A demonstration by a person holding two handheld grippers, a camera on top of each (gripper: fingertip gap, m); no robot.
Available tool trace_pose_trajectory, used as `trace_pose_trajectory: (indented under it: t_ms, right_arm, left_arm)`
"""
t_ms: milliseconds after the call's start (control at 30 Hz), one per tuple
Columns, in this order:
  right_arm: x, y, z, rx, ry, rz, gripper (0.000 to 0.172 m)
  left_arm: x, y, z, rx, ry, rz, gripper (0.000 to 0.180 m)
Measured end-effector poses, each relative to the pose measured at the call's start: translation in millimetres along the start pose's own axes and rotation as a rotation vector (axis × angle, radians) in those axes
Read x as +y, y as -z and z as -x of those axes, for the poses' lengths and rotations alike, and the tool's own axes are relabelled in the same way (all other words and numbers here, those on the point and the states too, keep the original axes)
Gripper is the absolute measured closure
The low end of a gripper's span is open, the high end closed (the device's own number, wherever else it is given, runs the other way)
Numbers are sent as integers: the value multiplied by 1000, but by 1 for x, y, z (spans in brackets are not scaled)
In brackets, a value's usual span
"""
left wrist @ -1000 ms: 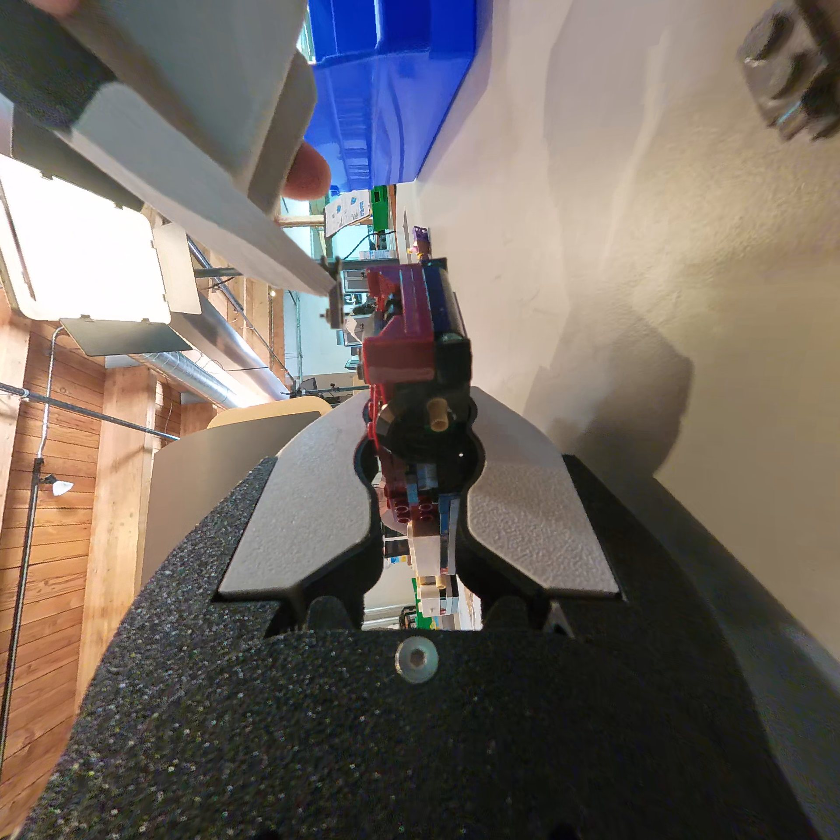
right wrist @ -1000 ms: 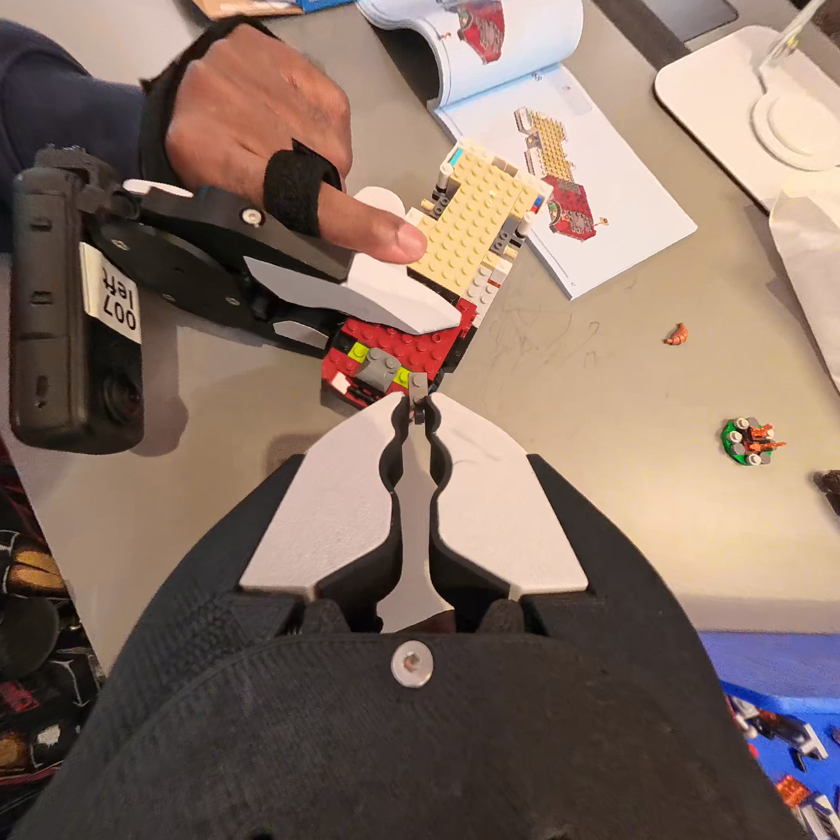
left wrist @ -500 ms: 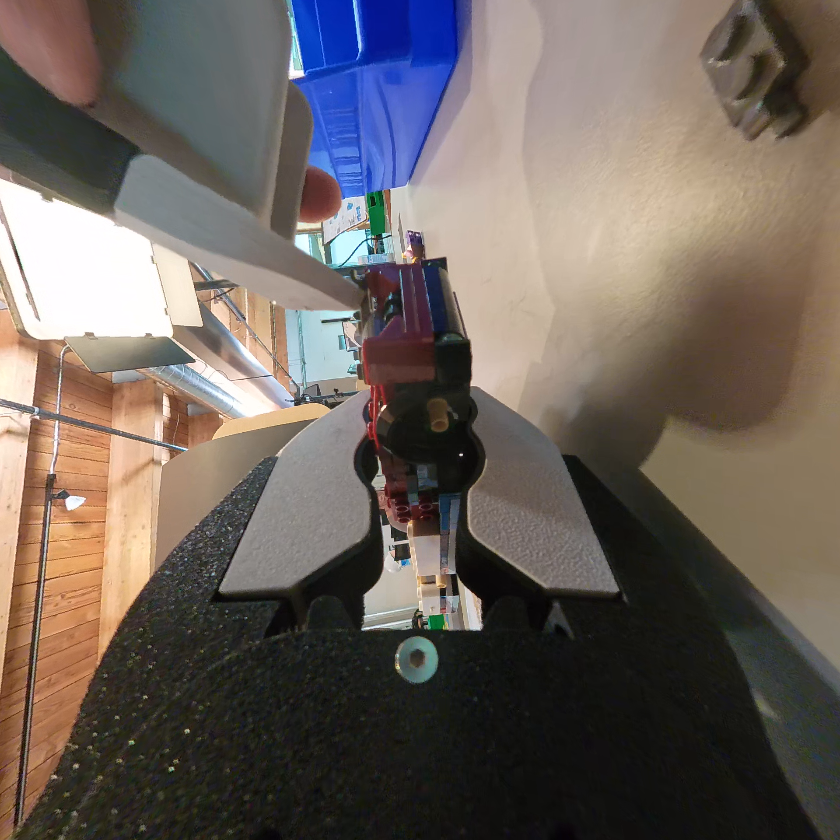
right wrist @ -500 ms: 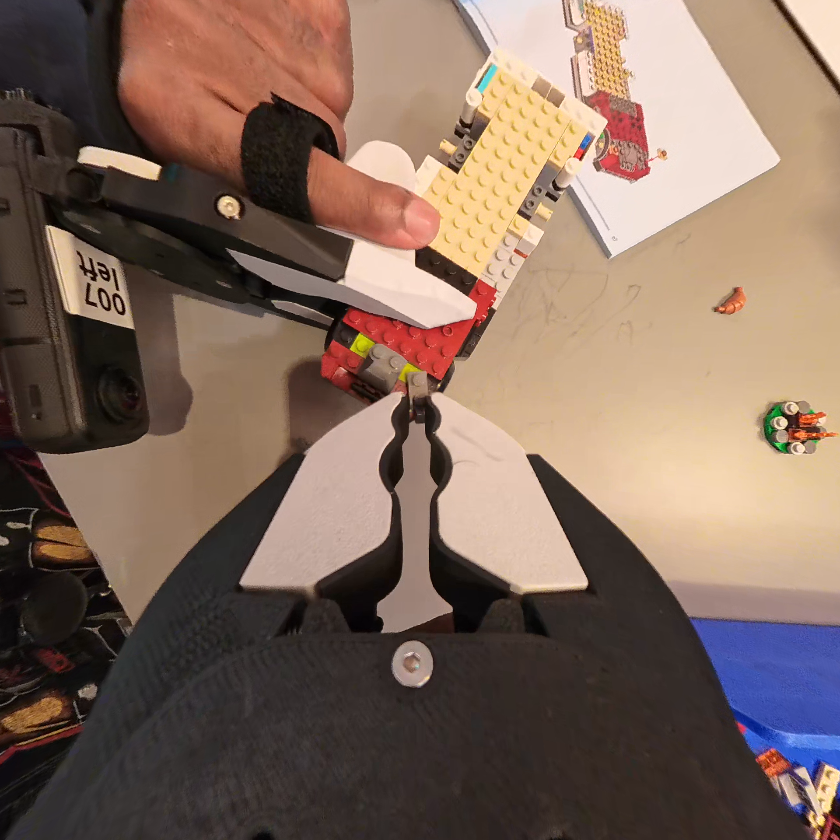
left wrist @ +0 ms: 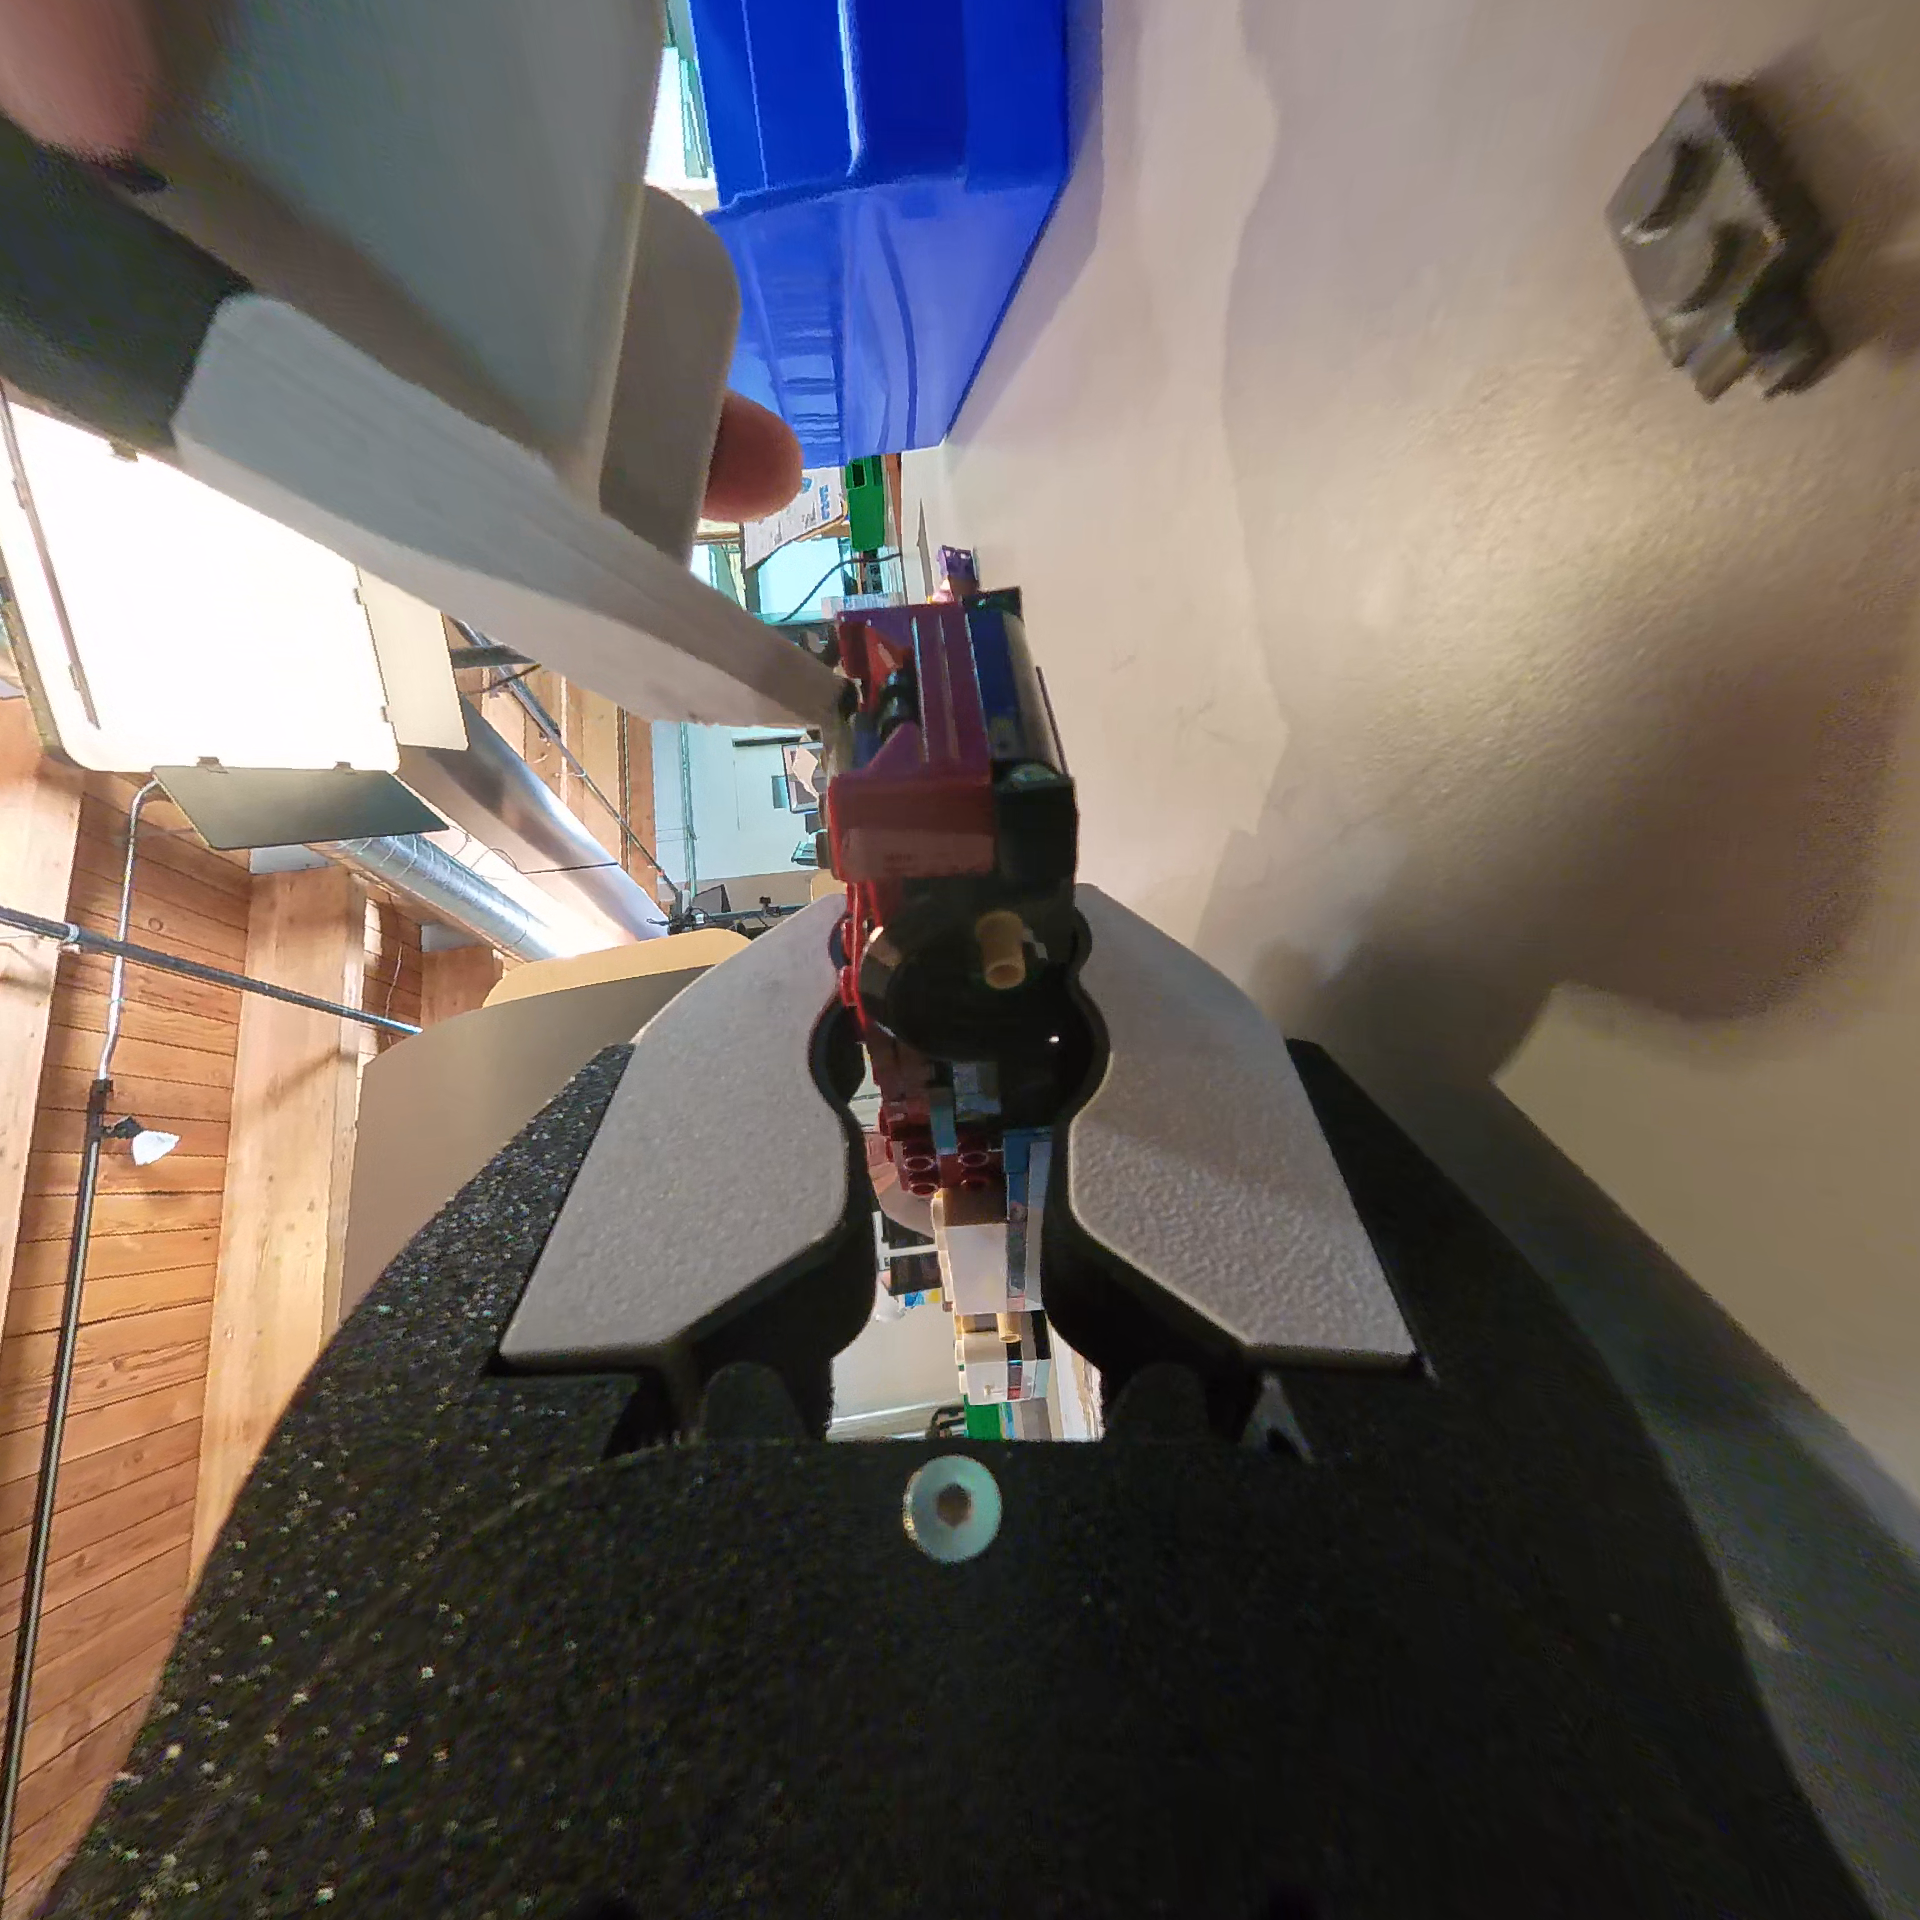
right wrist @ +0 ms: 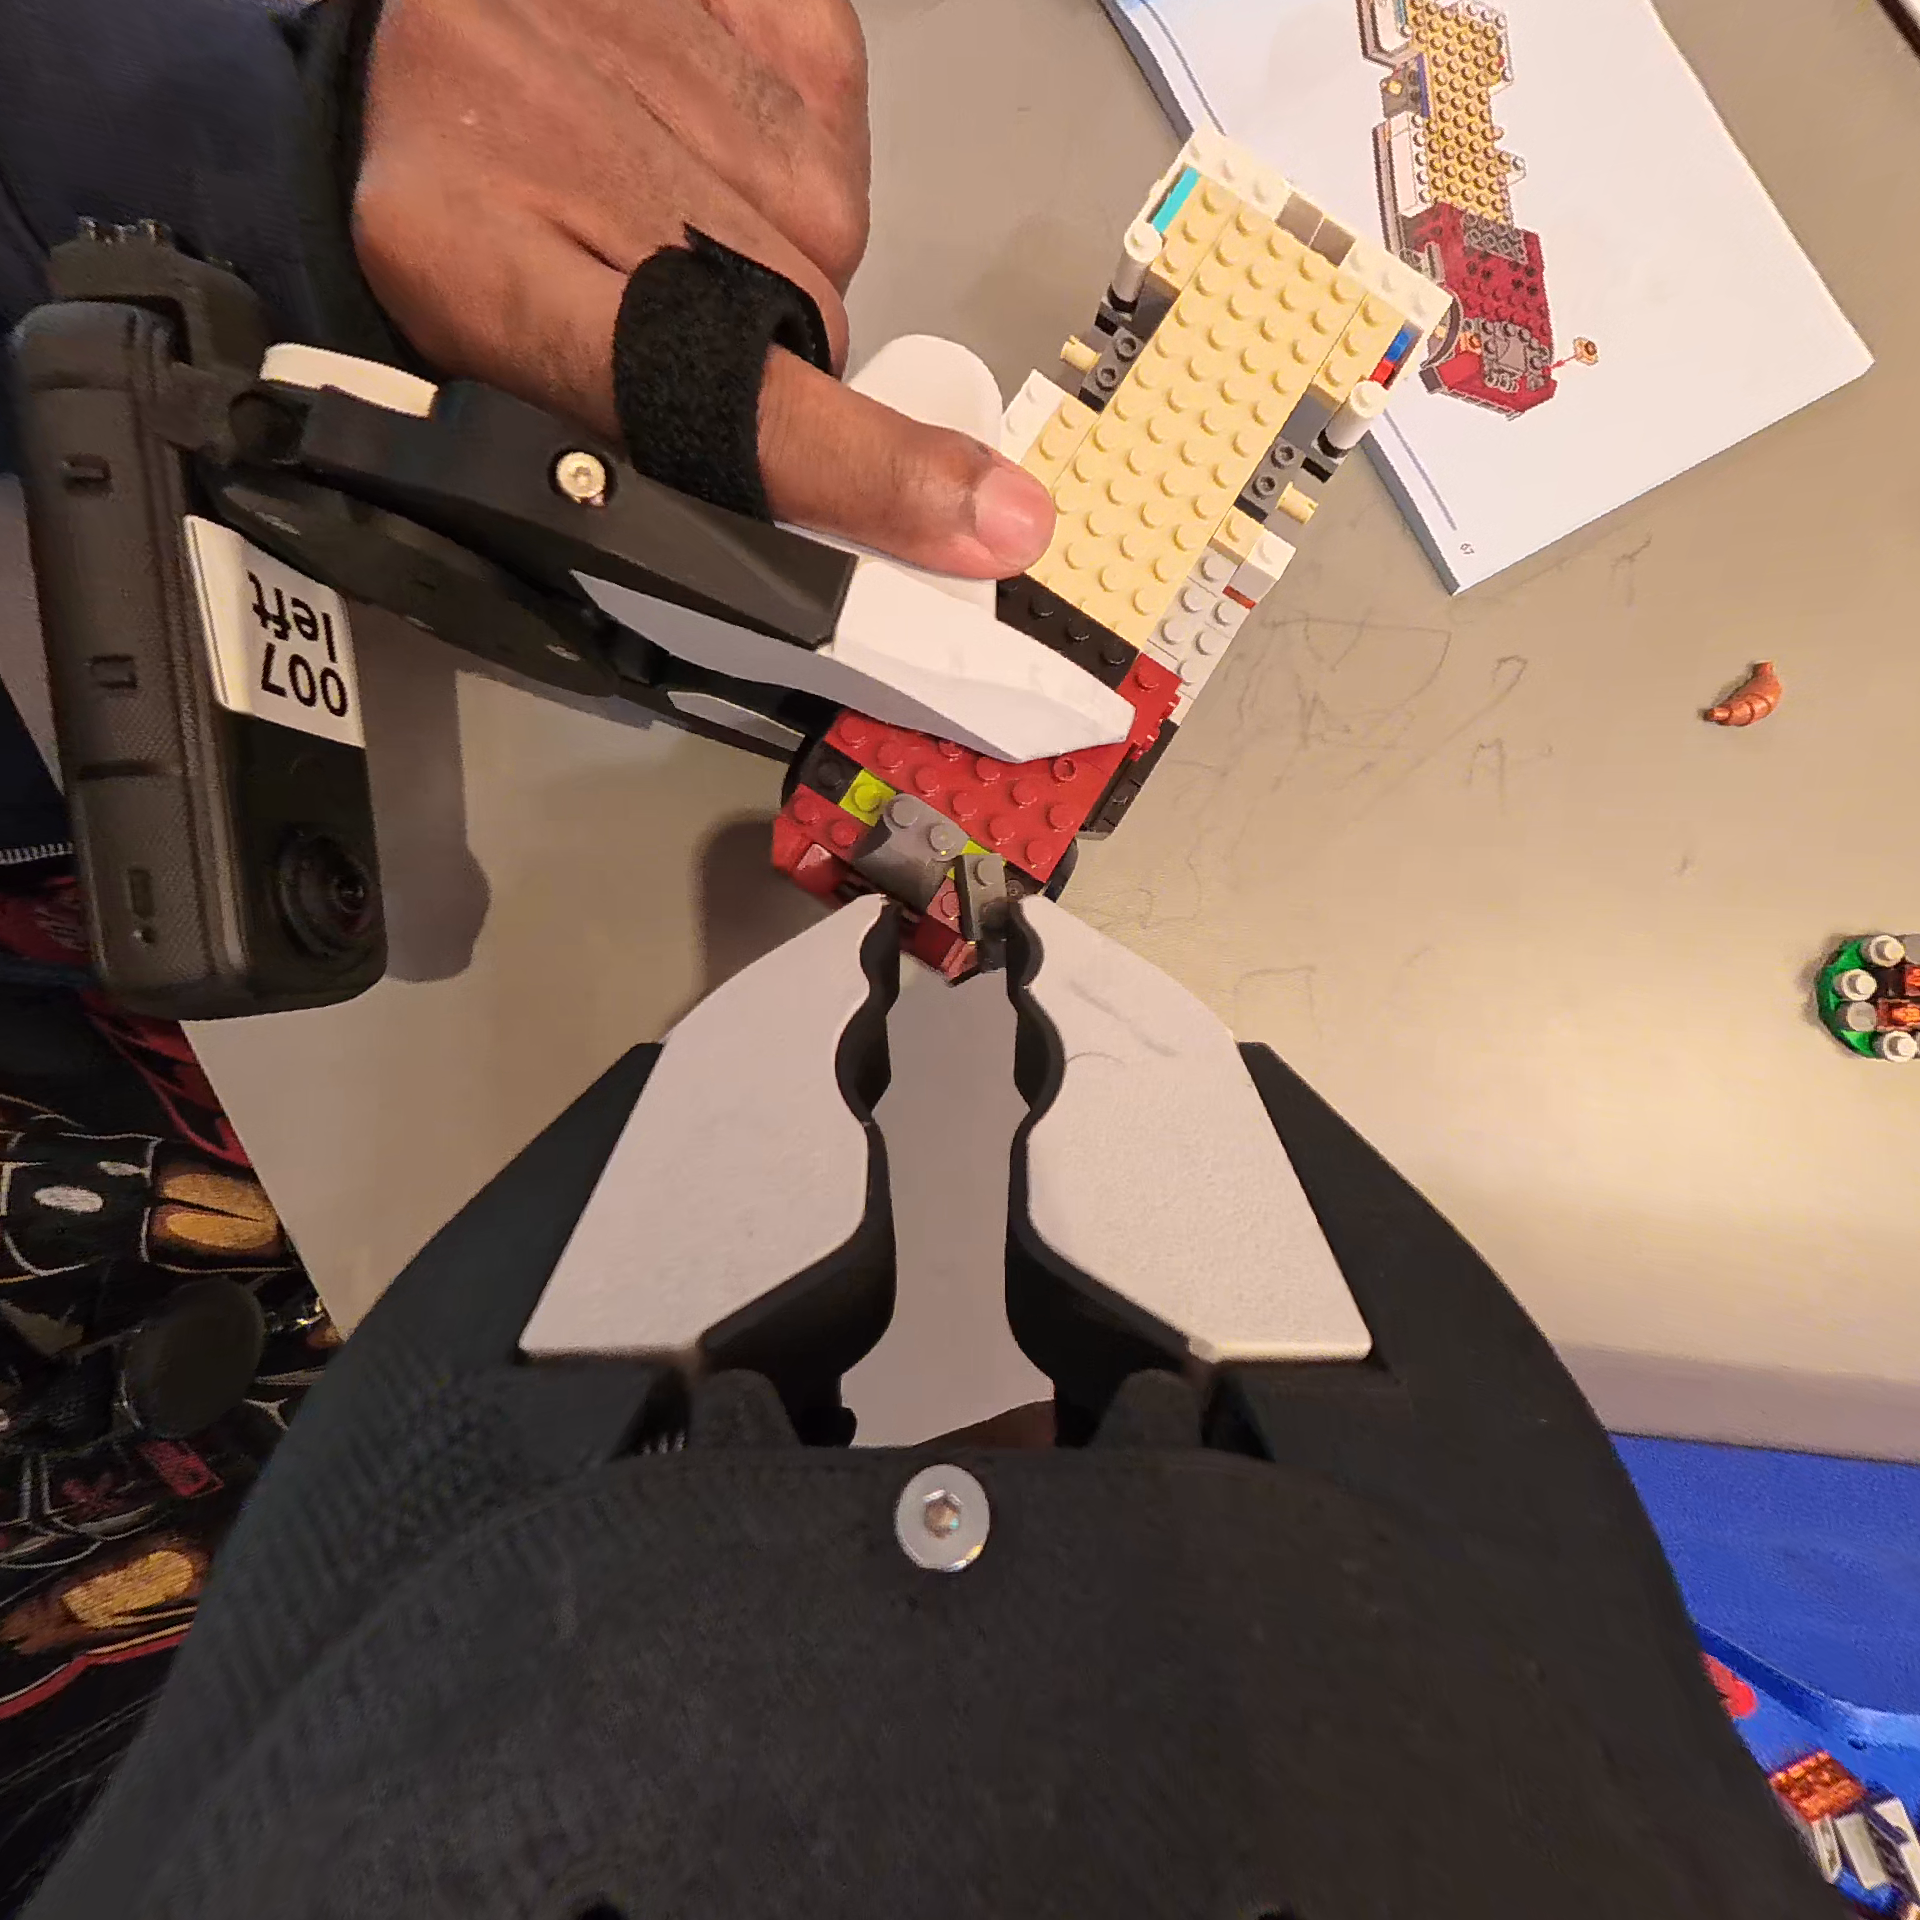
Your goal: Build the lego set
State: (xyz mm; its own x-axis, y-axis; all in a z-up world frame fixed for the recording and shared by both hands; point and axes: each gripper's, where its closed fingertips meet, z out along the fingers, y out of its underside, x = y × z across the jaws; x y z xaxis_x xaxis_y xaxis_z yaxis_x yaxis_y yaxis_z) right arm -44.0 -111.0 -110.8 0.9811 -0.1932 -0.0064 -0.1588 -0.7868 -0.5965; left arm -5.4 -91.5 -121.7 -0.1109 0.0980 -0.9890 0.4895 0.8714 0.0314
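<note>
left gripper [right wrist: 1049,717]: clamped on the red end of a tan-decked brick model [right wrist: 1195,436], held above the grey table [right wrist: 1455,987] | right gripper [right wrist: 951,914]: jaws narrowly apart, tips at the model's red corner; small grey piece [right wrist: 982,888] against the right fingertip, grip unclear | around: instruction booklet [right wrist: 1662,260], green round piece [right wrist: 1870,997], blue bin [left wrist: 904,208]

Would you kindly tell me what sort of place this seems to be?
Probably an indoor workshop used for toy-brick building: a grey table with an instruction booklet, a blue bin of parts, and wood-panelled walls with exposed ducting.
</note>
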Motion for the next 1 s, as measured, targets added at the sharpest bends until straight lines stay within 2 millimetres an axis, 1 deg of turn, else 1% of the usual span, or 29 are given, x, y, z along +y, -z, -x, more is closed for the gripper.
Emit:
trace_pose_trajectory:
  t_ms: [233,333,400,467,600,867,1000]
  right_arm:
    - [-3,4,2,-1,32,-41,145]
    - [-6,10,-3,26,52,-84,142]
    - [-5,15,-6,30,51,-106,142]
    - [-3,19,-7,5,49,-137,145]
    - [2,24,-3,-63,28,-163,155]
    - [8,18,-2,-97,20,-136,161]
    - [6,18,-1,-112,10,-152,165]
  left_arm:
    - [0,0,2,-9,9,-4,146]
    - [0,0,3,-19,10,-4,146]
    - [0,0,5,-26,14,-7,146]
    - [0,1,6,-32,16,-9,146]
    - [-2,1,7,-40,12,-18,146]
    - [-5,2,9,-51,-1,-27,146]
    - [-5,3,9,-51,-4,-30,147]
